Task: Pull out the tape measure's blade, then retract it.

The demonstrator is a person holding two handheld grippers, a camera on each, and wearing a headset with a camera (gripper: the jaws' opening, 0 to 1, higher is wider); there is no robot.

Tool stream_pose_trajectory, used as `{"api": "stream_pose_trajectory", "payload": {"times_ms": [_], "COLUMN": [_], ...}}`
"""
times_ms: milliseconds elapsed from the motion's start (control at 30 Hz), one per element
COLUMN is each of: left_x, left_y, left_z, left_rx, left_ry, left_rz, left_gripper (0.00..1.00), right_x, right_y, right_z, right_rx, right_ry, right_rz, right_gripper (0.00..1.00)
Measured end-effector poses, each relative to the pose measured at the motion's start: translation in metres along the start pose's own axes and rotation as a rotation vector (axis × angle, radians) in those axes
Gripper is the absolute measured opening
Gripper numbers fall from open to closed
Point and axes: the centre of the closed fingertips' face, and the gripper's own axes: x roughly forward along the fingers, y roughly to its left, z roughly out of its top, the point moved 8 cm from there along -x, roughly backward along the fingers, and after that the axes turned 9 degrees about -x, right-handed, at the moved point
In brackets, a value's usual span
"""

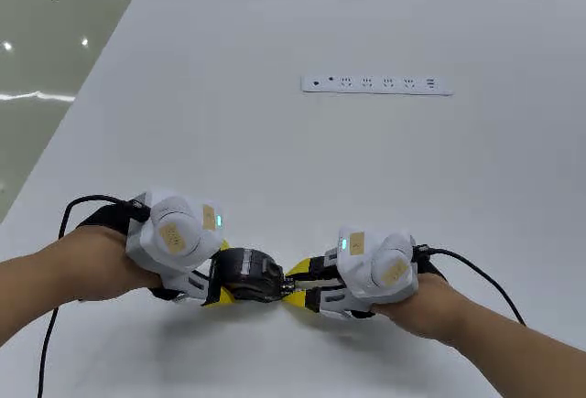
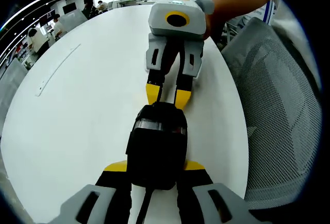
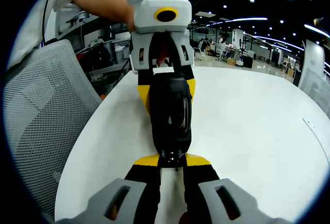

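Observation:
A black tape measure (image 1: 247, 274) lies between the two grippers near the front edge of the white table (image 1: 302, 169). My left gripper (image 1: 220, 286) is shut on its case (image 2: 156, 147), yellow fingertips on either side. Facing it from the right, my right gripper (image 1: 293, 286) has its yellow tips closed on the blade's end hook (image 3: 170, 156) at the mouth of the case (image 3: 170, 112). The blade is still wound in, with almost none of it showing. In the left gripper view the right gripper (image 2: 167, 96) meets the case head-on.
A white power strip (image 1: 376, 83) lies flat further back on the table. A grey mesh chair (image 2: 278, 105) stands at the table's near edge. Black cables (image 1: 55, 261) trail from both grippers. Glossy floor (image 1: 46, 59) lies beyond the table's left edge.

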Motion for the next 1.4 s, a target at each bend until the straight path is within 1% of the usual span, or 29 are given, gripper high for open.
{"api": "stream_pose_trajectory", "payload": {"times_ms": [100,267,367,533,600,1033,1267,1400], "left_x": [0.000,-0.001,-0.001,-0.002,-0.002,-0.003,-0.003,-0.003], "left_y": [0.000,0.001,0.001,0.002,0.002,0.001,0.002,0.002], "left_z": [0.000,0.001,0.000,0.000,0.000,0.000,0.000,0.001], "left_rx": [0.000,-0.002,-0.006,-0.012,-0.013,-0.007,-0.015,-0.015], "left_ry": [0.000,-0.001,-0.002,-0.007,-0.008,-0.006,-0.012,-0.013], "left_rz": [0.000,-0.001,-0.001,0.002,0.002,-0.004,-0.003,-0.002], "left_gripper": [0.30,0.30,0.30,0.30,0.30,0.30,0.30,0.30], "right_x": [0.001,0.001,0.000,0.001,0.001,-0.005,-0.010,-0.016], "right_y": [-0.001,-0.001,-0.001,-0.001,-0.001,0.001,-0.001,-0.001], "right_z": [0.001,0.002,0.002,0.003,0.003,0.003,0.002,-0.001], "right_rx": [0.015,0.004,0.022,0.033,0.023,0.010,0.005,0.007], "right_ry": [-0.003,-0.002,-0.003,0.010,0.014,0.026,0.030,0.033], "right_rz": [0.001,-0.002,-0.007,-0.008,-0.006,-0.004,-0.001,-0.003], "right_gripper": [0.12,0.11,0.10,0.10,0.09,0.09,0.09,0.09]}}
